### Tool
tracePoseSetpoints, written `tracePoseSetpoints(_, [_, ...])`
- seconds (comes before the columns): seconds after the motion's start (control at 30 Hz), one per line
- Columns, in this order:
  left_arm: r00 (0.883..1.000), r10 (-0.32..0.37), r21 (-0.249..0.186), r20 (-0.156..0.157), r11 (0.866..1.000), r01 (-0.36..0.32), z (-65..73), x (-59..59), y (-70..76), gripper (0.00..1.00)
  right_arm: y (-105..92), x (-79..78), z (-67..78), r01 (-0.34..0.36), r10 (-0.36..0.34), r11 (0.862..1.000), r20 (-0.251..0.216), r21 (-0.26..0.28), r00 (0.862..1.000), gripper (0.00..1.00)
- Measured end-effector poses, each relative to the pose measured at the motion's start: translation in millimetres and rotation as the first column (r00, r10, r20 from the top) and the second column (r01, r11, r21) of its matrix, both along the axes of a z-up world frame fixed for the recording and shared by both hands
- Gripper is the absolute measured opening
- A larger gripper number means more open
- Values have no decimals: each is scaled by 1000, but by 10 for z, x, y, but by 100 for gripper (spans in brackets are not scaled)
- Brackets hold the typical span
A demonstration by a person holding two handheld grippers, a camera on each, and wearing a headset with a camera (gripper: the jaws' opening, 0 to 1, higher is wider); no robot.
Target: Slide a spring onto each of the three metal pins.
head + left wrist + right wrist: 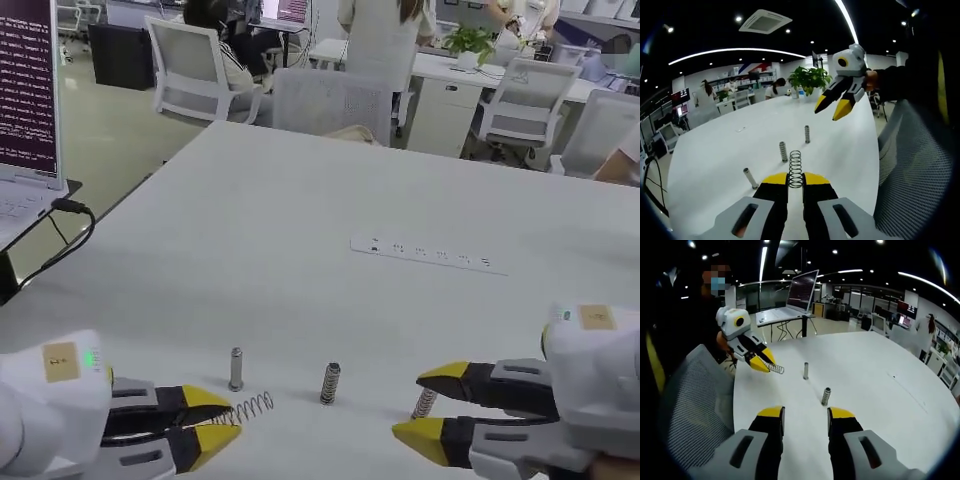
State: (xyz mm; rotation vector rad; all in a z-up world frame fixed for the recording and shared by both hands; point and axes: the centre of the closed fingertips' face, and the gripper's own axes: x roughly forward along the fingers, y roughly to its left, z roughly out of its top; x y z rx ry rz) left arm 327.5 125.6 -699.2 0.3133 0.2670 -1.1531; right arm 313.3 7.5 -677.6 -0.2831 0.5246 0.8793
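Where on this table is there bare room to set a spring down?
Bare table lies between the power strip and the pins, and leftward to the laptop cable. The near edge is crowded: bare pin, two sprung pins, the right gripper, and the left gripper holding a spring.

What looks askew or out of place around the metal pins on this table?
Nothing damaged or spilled. The spring-wrapped metal pin beside the open right gripper seems to lean, possibly lens tilt. The bare metal pin stands upright; the left gripper holds a coil spring.
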Motion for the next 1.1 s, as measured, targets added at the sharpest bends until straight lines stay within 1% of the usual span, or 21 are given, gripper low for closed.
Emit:
tracePoseSetpoints(0.2, [999, -42, -8, 7, 999, 42, 70, -80, -93, 3, 136, -61, -2, -48, 48, 999, -5, -1, 999, 30])
tracePoseSetpoints(0.23, [999, -51, -12, 10, 999, 51, 92, -99, -109, 3, 170, -68, 11, -56, 56, 998, -5, 10, 998, 30])
tracePoseSetpoints(0.37, [997, -73, -19, 13, 997, 73, 127, -151, -148, 3, 286, -117, 25, -87, 87, 996, -9, 23, 996, 29])
tracePoseSetpoints(0.5, [996, -90, -17, 12, 996, 91, 131, -193, -177, 3, 363, -155, 20, -113, 113, 993, -15, 29, 993, 29])
tracePoseSetpoints(0.63, [993, -119, -25, 10, 992, 120, 153, -259, -221, 3, 437, -195, 31, -137, 138, 989, -22, 48, 990, 28])
tracePoseSetpoints(0.9, [985, -173, -22, 7, 985, 173, 168, -386, -295, 3, 585, -316, 16, -208, 210, 976, -34, 60, 977, 26])
tracePoseSetpoints(1.1, [977, -213, -40, 0, 976, 212, 215, -469, -339, 3, 651, -399, 22, -241, 245, 967, -52, 81, 968, 23])
